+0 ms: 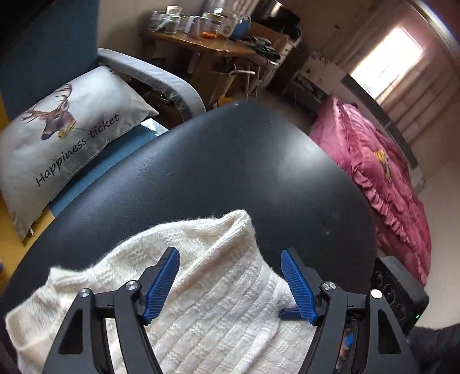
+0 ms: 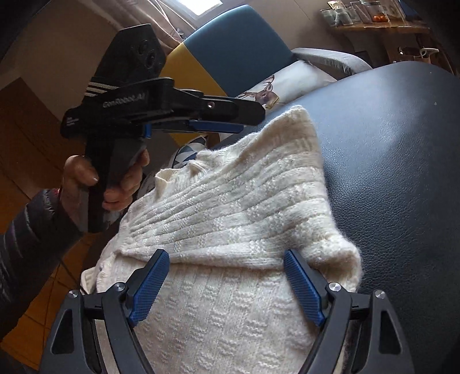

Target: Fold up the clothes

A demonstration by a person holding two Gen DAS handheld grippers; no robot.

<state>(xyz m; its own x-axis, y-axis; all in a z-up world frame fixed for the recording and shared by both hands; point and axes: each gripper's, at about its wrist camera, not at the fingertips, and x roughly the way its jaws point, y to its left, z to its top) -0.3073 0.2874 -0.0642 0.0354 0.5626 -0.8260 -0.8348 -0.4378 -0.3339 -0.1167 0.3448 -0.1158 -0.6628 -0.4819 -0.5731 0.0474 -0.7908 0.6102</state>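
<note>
My left hand-held gripper is hovering with its blue ribbed pads spread wide and nothing pinched between them, right over the cream-white chunky-knit sweater. My right hand-held gripper is likewise standing open, its pads apart above the same sweater and clamping nothing.

The sweater is lying on the dark, leather-like padded tabletop, towards my near-left edge of it. It is showing a basket-weave rib in bands, with a fuzzy nap along its edges. One layer is folded over another, leaving a thick rolled fold line across the knit and a corner peaking upward at the far end.

The right wrist view is giving me what the left cannot: my left hand in a dark puffy sleeve, wrapped around the black handle, with that gripper held in the air beside the sweater's far edge and well clear of the cloth.

The left wrist view alone is showing a magenta ruffled bedspread and a bright window. Both views are catching a white cushion printed with a deer head on a blue chair, and a wooden side table crowded with glass jars; I cannot tell what the jars are holding.
</note>
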